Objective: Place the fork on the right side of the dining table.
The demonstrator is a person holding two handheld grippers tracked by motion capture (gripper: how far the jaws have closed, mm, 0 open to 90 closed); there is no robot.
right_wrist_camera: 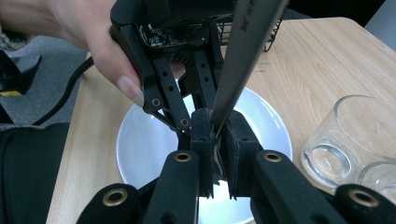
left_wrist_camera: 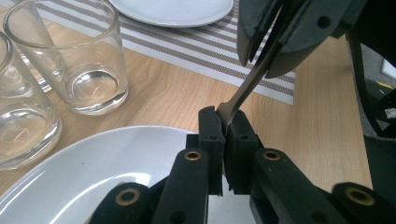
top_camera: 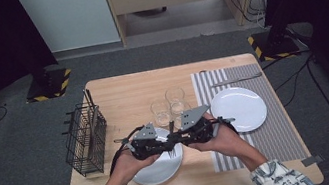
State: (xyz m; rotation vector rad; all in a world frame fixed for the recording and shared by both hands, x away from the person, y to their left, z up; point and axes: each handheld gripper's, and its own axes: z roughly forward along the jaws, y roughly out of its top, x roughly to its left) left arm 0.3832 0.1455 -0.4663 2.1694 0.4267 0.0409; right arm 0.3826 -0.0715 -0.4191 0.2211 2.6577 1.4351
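Note:
A metal table knife [left_wrist_camera: 247,86] spans between my two grippers above the near white plate [top_camera: 160,171]. My left gripper [left_wrist_camera: 227,123] is shut on one narrow end of it. My right gripper [right_wrist_camera: 217,126] is shut on the flat blade [right_wrist_camera: 238,60], which rises up out of its jaws. In the high view the left gripper [top_camera: 171,142] and the right gripper [top_camera: 179,137] meet tip to tip over the plate's far rim, each held in a hand. From the left gripper view, the right gripper [left_wrist_camera: 266,44] clamps the knife from above.
Three clear glasses [top_camera: 171,106] stand just beyond the grippers. A second white plate [top_camera: 241,107] lies on a striped mat [top_camera: 280,129] at the right, with a utensil [top_camera: 236,79] at the mat's far end. A black wire basket [top_camera: 84,139] stands at the left edge.

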